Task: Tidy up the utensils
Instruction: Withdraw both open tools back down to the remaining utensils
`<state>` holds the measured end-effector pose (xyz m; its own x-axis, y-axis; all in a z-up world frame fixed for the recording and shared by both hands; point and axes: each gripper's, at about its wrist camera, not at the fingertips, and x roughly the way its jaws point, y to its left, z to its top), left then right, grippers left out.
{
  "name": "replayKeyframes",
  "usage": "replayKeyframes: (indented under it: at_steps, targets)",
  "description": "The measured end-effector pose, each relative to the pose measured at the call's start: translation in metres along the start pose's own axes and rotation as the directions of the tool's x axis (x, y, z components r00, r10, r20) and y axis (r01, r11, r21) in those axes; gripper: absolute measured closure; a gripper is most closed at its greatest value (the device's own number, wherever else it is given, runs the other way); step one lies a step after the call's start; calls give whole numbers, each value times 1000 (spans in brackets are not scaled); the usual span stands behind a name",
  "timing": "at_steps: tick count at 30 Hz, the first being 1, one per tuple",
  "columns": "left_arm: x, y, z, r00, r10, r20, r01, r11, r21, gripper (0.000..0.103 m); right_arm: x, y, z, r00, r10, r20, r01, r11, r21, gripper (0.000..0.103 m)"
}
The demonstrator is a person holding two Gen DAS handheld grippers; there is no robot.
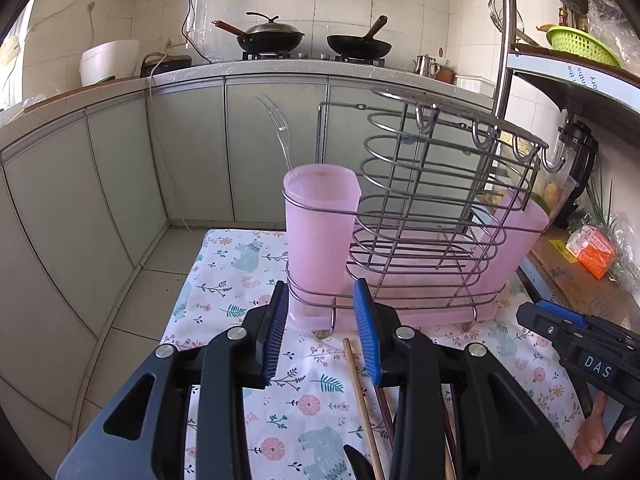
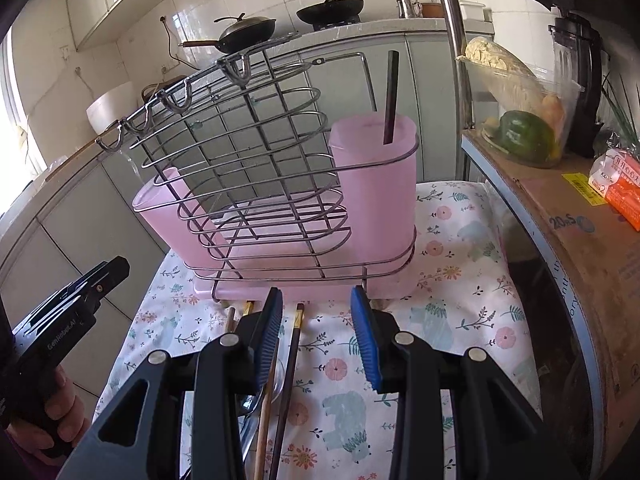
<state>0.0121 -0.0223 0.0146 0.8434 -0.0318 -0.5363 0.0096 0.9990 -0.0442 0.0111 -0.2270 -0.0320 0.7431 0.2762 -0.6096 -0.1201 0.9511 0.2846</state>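
A wire utensil rack (image 1: pixel 432 200) with two pink cups stands on a floral cloth (image 1: pixel 240 288). The left pink cup (image 1: pixel 320 232) holds a clear plastic fork (image 1: pixel 278 128). In the right wrist view the rack (image 2: pixel 256 168) shows its other pink cup (image 2: pixel 376 184), which holds a dark chopstick (image 2: pixel 390 96). My left gripper (image 1: pixel 322 332) is open and empty, just before the rack. Chopsticks (image 1: pixel 362 404) lie on the cloth under it. My right gripper (image 2: pixel 316 336) is open and empty above loose chopsticks (image 2: pixel 289 380) and a spoon (image 2: pixel 256 400).
A cardboard box (image 2: pixel 592 248) and a metal shelf (image 1: pixel 568 68) stand at the right. Kitchen cabinets (image 1: pixel 192 148) and a counter with woks (image 1: pixel 272 36) are behind. The floor (image 1: pixel 132 320) drops off left of the cloth.
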Motion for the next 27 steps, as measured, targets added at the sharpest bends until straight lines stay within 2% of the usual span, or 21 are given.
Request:
replayKeyframes:
  at_steps: [15,27]
  targets:
    - [7,0,-8,1000,-10,-28,10,1000,6,69,10,2,-6,1000,-2,-30,2,1000,-1,68]
    - [19,0,-18,997,-25,-78,25,1000,8,69,22,2,-10,997,-9,-70,9,1000,1,68]
